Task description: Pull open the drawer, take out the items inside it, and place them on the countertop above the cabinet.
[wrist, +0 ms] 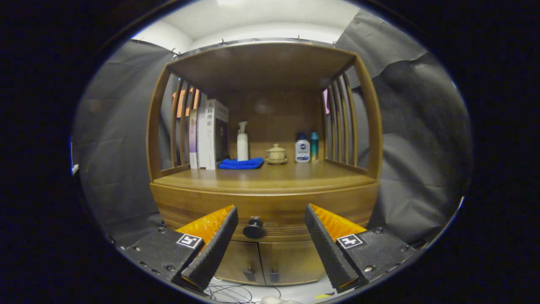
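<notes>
2 fingers of my claw [271, 219] stand wide, holding nothing; the drawer knob [254, 228] sits between them, nearer the left, at the tabletop's [270, 179] front edge. Closing off-centre may slip.

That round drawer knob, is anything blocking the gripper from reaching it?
Nothing visible. The drawer knob sits between the open fingers of the gripper, nearer the left one, with bare cabinet front around it.
</notes>
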A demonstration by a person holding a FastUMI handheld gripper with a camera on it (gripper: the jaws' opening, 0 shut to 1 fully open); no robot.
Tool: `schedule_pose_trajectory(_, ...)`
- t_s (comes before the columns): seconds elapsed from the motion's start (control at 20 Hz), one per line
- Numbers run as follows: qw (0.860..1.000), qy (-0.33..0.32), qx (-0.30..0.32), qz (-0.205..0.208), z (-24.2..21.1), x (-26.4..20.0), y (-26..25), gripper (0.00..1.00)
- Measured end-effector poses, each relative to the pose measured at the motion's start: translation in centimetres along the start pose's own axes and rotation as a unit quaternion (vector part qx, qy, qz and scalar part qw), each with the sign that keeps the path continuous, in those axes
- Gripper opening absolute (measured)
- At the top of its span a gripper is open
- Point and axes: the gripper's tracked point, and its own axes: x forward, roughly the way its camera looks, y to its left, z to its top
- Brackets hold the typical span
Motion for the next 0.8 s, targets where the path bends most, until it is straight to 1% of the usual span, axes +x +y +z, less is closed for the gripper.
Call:
schedule_pose_trajectory(0.25, 0.999, 0.037, -0.005, -0.004, -4.0, 4.5, 1.5, 1.00)
schedule_pose_trajectory(0.45, 0.999, 0.043, -0.016, -0.018, -5.2, 6.0, 1.4, 1.00)
schedule_pose_trajectory(0.5, 0.999, 0.049, -0.019, -0.013, -5.6, 6.3, 1.6, 1.00)
schedule_pose_trajectory(0.55, 0.999, 0.049, -0.019, -0.013, -5.8, 6.5, 1.7, 0.94)
schedule_pose_trajectory(0.7, 0.998, 0.056, -0.019, -0.009, -6.5, 7.1, 2.0, 0.72)
schedule_pose_trajectory(0.8, 0.999, 0.047, -0.021, -0.013, -6.3, 7.3, 2.0, 0.57)
